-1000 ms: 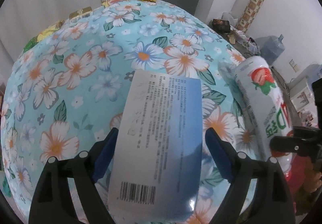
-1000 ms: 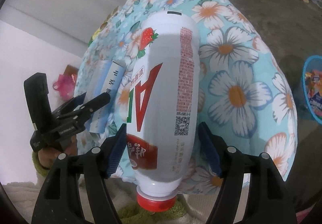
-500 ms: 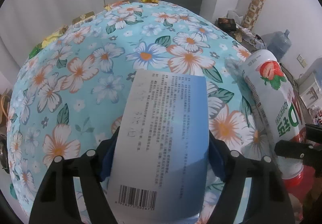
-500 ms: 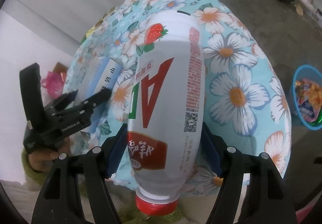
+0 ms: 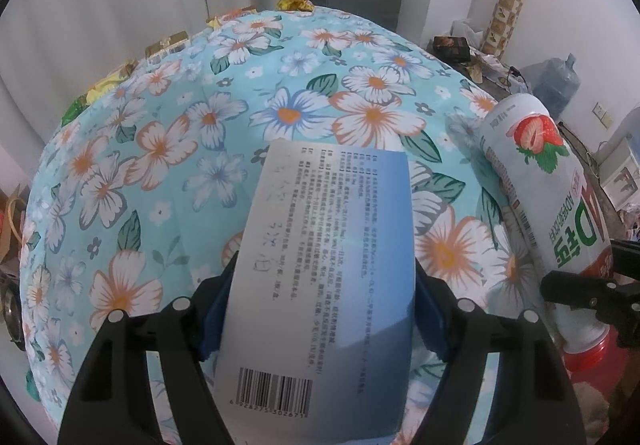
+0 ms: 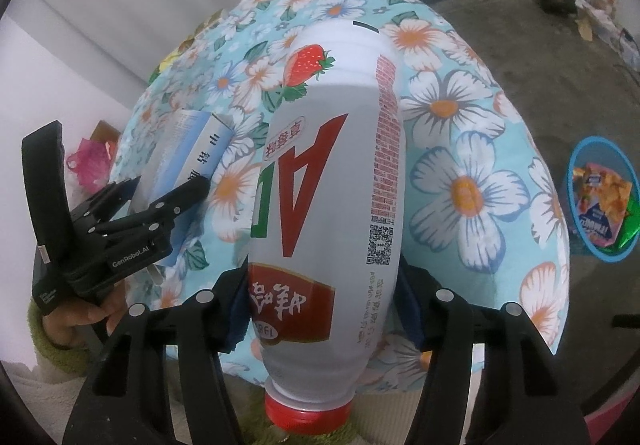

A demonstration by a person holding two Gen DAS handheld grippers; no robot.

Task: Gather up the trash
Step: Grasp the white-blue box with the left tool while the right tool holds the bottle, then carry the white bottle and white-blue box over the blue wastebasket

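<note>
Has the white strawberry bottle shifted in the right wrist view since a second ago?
Yes. The bottle now fills the right gripper, its closing pads meeting its sides, base nearer the tablecloth's far edge.

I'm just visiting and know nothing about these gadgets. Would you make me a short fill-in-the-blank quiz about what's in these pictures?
1. The white bottle between the right hand-held gripper's blue pads has a ____ cap.
2. The fruit printed on that bottle is a ____.
3. The flat box in the left hand-held gripper has a ____ printed near its lower end.
4. The tablecloth is patterned with ____.

Missing words: red; strawberry; barcode; flowers
</note>
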